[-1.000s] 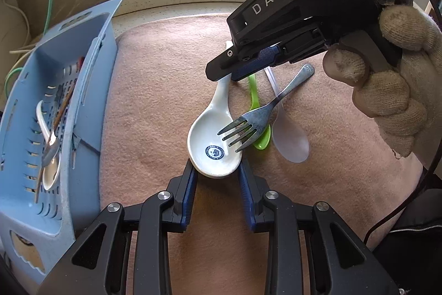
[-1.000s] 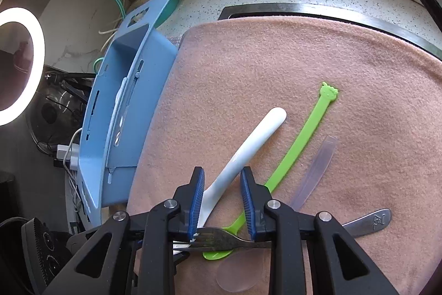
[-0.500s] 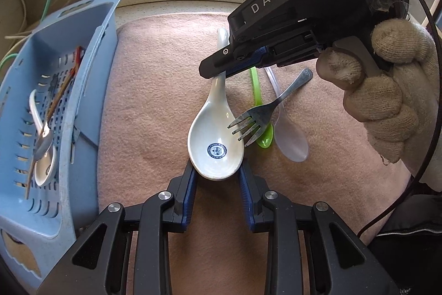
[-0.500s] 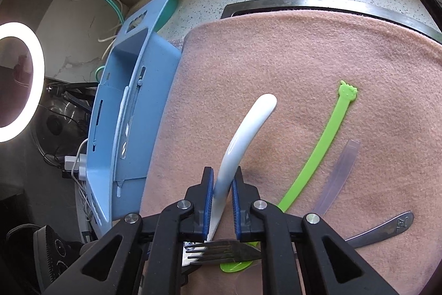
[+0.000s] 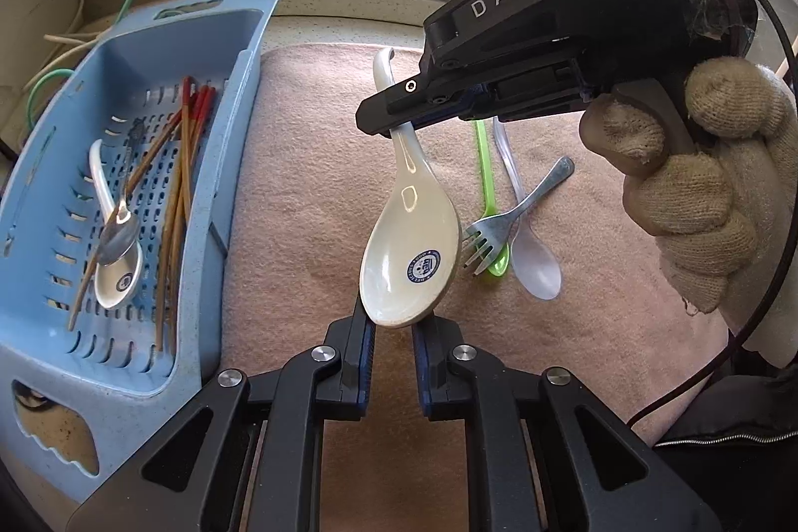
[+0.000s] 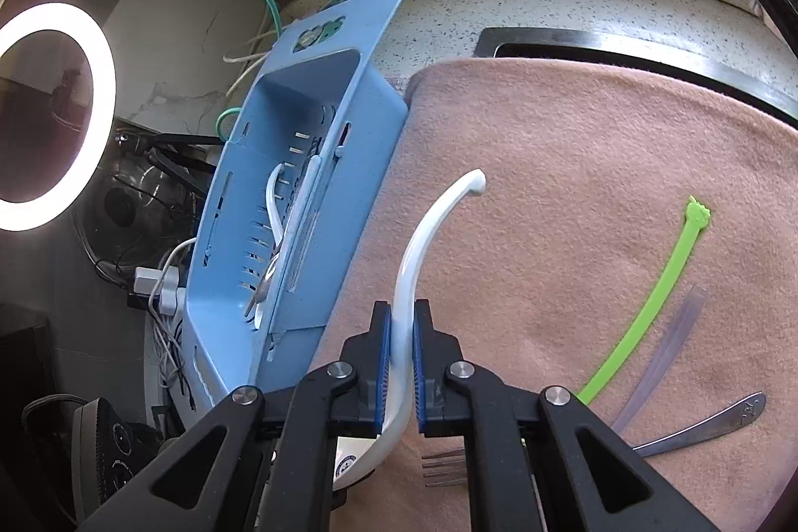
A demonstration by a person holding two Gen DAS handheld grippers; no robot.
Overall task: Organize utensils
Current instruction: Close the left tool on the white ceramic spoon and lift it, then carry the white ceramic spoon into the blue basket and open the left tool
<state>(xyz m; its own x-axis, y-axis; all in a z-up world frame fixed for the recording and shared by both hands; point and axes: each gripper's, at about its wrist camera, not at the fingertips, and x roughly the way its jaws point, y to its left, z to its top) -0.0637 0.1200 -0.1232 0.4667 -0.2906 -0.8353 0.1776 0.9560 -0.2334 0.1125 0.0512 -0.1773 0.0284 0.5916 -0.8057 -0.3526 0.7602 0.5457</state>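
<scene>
Two spoons (image 5: 117, 243) and chopsticks (image 5: 182, 193) in blue basket (image 5: 234, 143); right fingers (image 6: 399, 335) clamping white spoon (image 5: 409, 253), left fingers (image 5: 356, 347) parted.

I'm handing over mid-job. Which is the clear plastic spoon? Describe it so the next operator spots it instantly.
On the pink cloth, right of the blue basket, three utensils lie together. The clear plastic spoon is the rightmost, beside the green spoon, with the metal fork lying across it. It alone is translucent and colourless.
</scene>
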